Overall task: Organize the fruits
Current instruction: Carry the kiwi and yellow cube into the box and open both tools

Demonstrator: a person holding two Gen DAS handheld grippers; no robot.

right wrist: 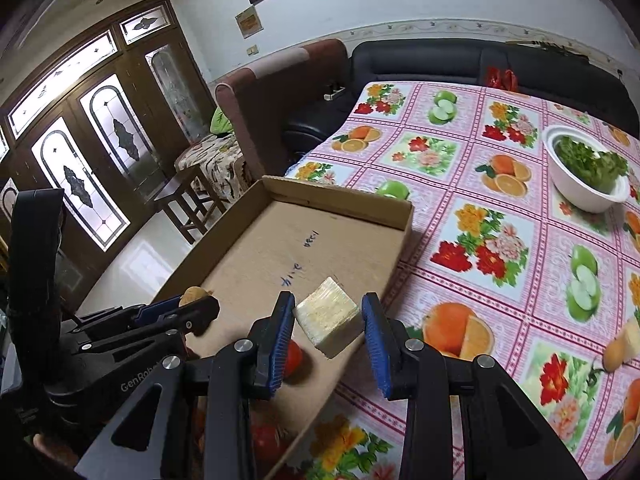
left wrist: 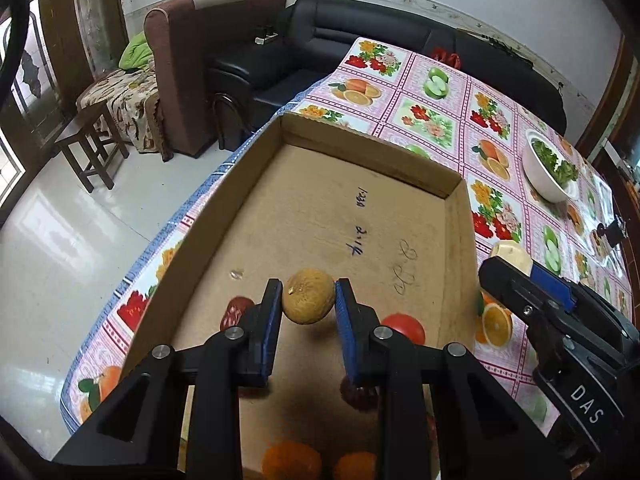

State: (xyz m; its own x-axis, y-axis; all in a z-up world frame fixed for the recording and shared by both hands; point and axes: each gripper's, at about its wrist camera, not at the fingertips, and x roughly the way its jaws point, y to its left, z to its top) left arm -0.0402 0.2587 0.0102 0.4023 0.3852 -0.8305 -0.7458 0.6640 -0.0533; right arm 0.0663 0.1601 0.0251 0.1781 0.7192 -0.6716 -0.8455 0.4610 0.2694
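L gripper (left wrist: 308, 300) grips brown fruit (left wrist: 308, 296) over box (left wrist: 456, 240); far half bare.

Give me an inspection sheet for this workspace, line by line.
Surface: table under a fruit-and-flower tablecloth.
Job's things: open cardboard box holding a tomato, a dark red fruit and oranges.
Clutter: white bowl of greens; a pale cut fruit piece on the cloth at right.
Grippers: left gripper shut on a brownish round fruit; right gripper shut on a pale fruit chunk, both above the box.
Cables: nothing seen.
Surroundings: black sofa, brown armchair, wooden stool, glass-panelled doors.
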